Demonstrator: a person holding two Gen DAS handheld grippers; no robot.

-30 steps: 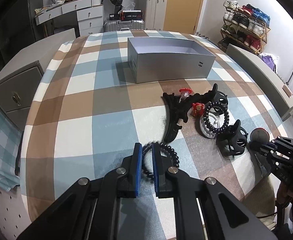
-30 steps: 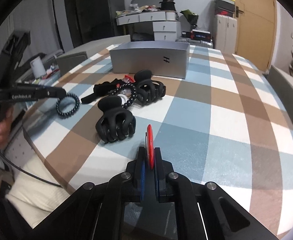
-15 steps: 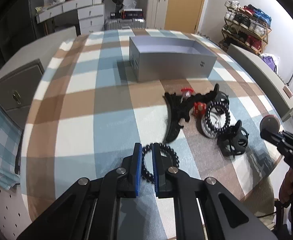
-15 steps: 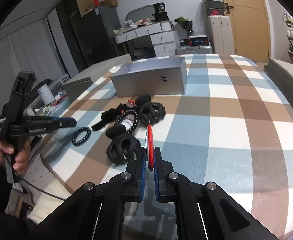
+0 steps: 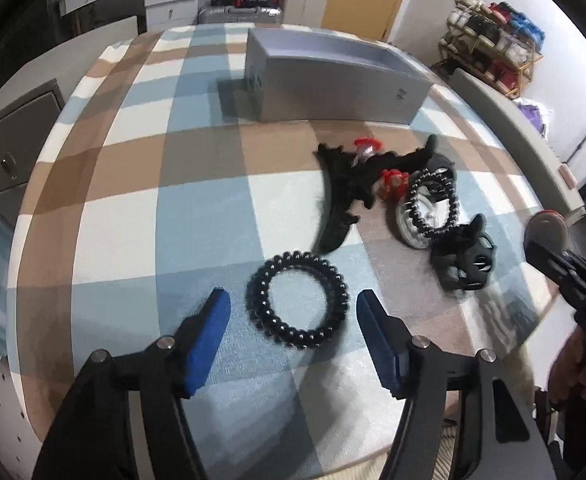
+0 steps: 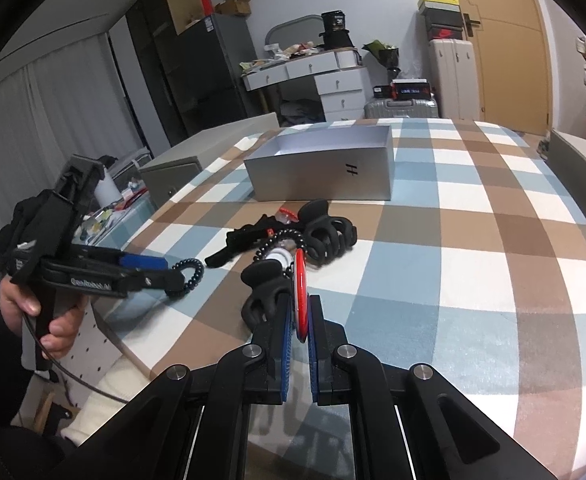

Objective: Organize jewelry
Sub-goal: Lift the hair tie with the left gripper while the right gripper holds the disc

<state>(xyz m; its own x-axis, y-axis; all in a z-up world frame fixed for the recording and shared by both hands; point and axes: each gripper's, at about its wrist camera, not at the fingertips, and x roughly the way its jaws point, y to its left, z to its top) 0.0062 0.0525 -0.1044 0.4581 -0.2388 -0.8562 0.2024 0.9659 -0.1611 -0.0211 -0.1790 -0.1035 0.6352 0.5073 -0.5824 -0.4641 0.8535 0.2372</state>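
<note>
Left wrist: our left tool (image 5: 293,316) is opening, black coil hair tie (image 5: 297,299) lying untouched between its pads on the checked desk (image 5: 125,216), likely sorted apart | Right wrist: our right tool (image 6: 300,320) clenched on red disc (image 6: 300,292), probably bound for grey box (image 6: 325,176)

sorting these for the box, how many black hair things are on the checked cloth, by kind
black claw clips: 2
black coiled or beaded rings: 2
long black clip: 1
total: 5
</note>
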